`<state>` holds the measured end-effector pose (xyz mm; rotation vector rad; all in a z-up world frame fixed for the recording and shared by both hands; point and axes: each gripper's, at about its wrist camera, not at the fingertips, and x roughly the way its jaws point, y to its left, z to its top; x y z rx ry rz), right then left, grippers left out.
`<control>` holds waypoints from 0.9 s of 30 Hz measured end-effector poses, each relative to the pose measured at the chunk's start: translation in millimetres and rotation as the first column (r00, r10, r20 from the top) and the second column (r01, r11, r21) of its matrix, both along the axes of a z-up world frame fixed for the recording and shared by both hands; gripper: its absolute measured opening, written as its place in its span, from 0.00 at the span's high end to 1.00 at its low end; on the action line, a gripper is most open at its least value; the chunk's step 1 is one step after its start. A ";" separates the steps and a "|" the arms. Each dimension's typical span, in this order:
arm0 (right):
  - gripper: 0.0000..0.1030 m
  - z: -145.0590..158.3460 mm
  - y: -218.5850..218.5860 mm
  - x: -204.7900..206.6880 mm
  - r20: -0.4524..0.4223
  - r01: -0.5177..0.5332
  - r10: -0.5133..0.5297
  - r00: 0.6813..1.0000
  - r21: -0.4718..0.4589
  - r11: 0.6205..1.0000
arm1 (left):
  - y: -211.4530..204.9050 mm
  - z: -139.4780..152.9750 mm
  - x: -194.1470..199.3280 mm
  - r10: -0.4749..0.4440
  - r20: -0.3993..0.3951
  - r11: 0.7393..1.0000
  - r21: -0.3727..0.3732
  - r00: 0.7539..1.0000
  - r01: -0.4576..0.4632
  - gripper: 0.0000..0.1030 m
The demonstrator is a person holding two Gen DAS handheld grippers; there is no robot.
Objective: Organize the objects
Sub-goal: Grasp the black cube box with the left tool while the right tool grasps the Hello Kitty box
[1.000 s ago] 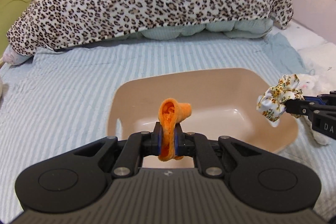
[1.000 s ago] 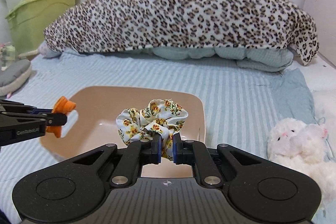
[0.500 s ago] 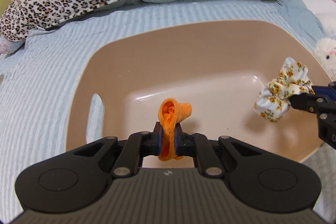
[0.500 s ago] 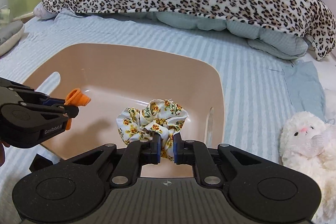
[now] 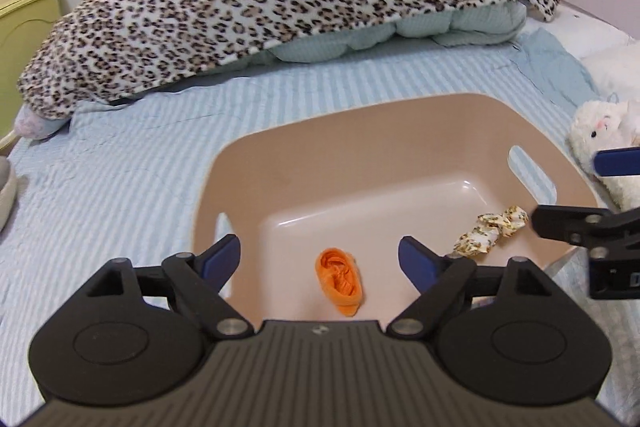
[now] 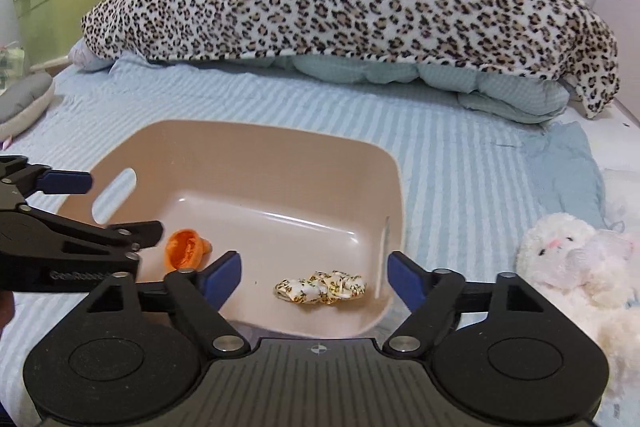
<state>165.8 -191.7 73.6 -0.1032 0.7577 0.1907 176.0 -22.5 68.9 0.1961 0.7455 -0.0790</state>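
My left gripper (image 5: 320, 259) hung over the near edge of the basin (image 5: 360, 131), its jaws spread wide with nothing between them. Below that gap the orange sock (image 5: 341, 281) lay rolled on the basin floor, close to the near wall. My right gripper (image 6: 314, 275) was likewise spread and empty, poised above the floral scrunchie (image 6: 321, 287), which lay flattened on the basin floor toward the right-hand wall. The two soft things sat apart from each other, neither touching the walls as far as I could tell.

I judged both to be very light and limp. The sock looked like knit cloth bunched into a loose roll, so it would squash under the pads and was best taken across its thick middle. The scrunchie seemed a gathered ring of thin fabric; pinching one ruffled fold would lift all of it, though it could dangle and catch on the rim.

A white plush toy (image 6: 568, 259) lay on the striped bedsheet (image 6: 460, 155) just right of the basin, and I supposed it might be the next thing to gather. It looked soft and bulkier, best pinched at a limb or ear.
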 end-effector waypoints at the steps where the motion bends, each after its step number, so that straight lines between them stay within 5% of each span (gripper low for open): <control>1: 0.11 3.5 -2.7 -4.2 0.003 0.003 -0.003 1.000 0.004 1.000 | 2.8 3.7 -5.0 0.008 0.003 1.000 -0.008 1.000 -0.008 0.16; 14: 0.08 10.2 -30.6 -63.6 -0.013 0.007 -0.007 1.000 -0.002 1.000 | 31.0 13.0 -70.1 0.033 0.028 0.999 -0.011 0.999 -0.032 0.13; 27: 0.07 -52.6 -27.9 -75.4 -0.141 0.014 -0.023 0.990 -0.071 0.997 | 54.7 -55.5 -84.5 0.017 -0.151 1.000 0.010 0.988 -0.016 0.13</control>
